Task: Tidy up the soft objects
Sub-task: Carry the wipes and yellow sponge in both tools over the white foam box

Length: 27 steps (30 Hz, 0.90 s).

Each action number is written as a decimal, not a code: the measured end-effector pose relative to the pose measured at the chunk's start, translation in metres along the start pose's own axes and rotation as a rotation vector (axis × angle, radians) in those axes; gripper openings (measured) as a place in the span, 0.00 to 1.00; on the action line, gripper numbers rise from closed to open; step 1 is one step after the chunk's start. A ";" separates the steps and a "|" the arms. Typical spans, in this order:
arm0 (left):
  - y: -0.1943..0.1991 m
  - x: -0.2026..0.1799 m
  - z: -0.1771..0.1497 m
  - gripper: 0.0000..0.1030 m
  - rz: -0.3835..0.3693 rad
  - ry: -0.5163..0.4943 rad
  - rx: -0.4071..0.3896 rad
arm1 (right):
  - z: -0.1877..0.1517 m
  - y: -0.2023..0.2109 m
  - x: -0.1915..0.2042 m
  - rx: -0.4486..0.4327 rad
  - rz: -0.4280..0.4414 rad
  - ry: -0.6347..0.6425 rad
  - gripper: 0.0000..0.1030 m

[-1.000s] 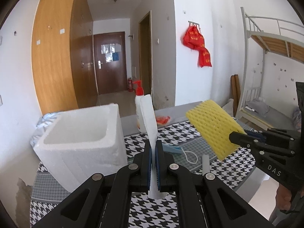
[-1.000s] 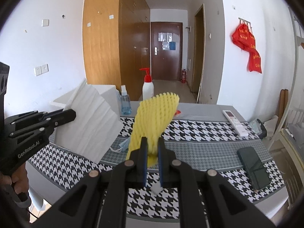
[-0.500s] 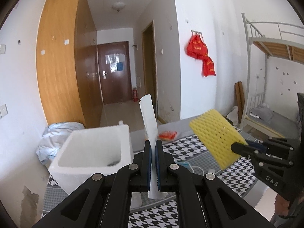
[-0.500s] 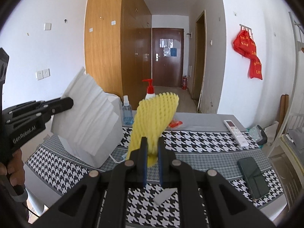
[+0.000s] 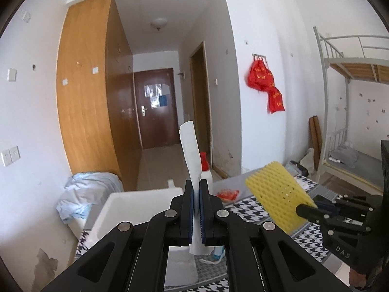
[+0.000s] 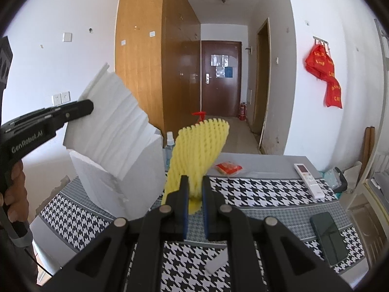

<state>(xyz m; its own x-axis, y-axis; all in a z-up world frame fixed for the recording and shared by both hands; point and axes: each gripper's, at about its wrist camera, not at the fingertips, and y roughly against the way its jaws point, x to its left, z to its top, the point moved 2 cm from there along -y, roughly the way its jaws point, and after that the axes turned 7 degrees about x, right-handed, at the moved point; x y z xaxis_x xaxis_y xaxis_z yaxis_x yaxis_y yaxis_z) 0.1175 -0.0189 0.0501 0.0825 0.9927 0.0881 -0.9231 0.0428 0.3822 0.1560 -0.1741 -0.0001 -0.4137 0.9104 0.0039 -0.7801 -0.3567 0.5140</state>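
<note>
My left gripper (image 5: 196, 189) is shut on a white foam sheet (image 5: 190, 153), held edge-on and upright above the table. The sheet shows broadside in the right wrist view (image 6: 109, 131), with the left gripper (image 6: 85, 108) at its left edge. My right gripper (image 6: 193, 185) is shut on a yellow foam net (image 6: 199, 146); it also shows in the left wrist view (image 5: 277, 194), held by the right gripper (image 5: 306, 210). A white styrofoam box (image 5: 136, 209) stands on the table's left, below both; it also shows in the right wrist view (image 6: 126, 185).
The table has a houndstooth cloth (image 6: 255, 189). On it lie a white remote (image 6: 307, 178), a dark phone (image 6: 328, 233), a red packet (image 6: 228, 166), a spray bottle (image 6: 169, 146) and a small white scrap (image 6: 216, 264). A bunk bed (image 5: 352, 112) stands at right.
Both grippers have risen with their foam pieces; the styrofoam box and table have dropped lower in both views. Both grips are unchanged.
</note>
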 end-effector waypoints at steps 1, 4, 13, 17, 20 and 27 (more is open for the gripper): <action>0.001 0.002 0.002 0.04 0.003 0.003 -0.005 | 0.001 0.000 0.001 -0.002 0.006 0.003 0.12; 0.000 0.007 0.007 0.04 0.019 0.009 -0.015 | 0.005 -0.001 0.006 -0.008 0.015 0.010 0.12; -0.005 0.029 0.008 0.04 0.084 0.043 -0.017 | 0.014 -0.011 0.017 -0.002 0.046 0.015 0.12; -0.007 0.039 0.006 0.04 0.111 0.060 -0.010 | 0.019 -0.015 0.024 0.000 0.067 0.030 0.12; -0.009 0.048 0.006 0.04 0.124 0.078 -0.003 | 0.024 -0.018 0.031 -0.004 0.080 0.042 0.12; -0.013 0.060 0.004 0.04 0.138 0.096 0.010 | 0.032 -0.021 0.044 -0.017 0.121 0.061 0.12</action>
<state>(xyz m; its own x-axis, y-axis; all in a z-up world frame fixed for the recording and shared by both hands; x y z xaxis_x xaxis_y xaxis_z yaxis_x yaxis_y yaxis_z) 0.1359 0.0395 0.0541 -0.0820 0.9953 0.0522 -0.9192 -0.0958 0.3821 0.1692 -0.1196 0.0165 -0.5324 0.8464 0.0121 -0.7305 -0.4666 0.4986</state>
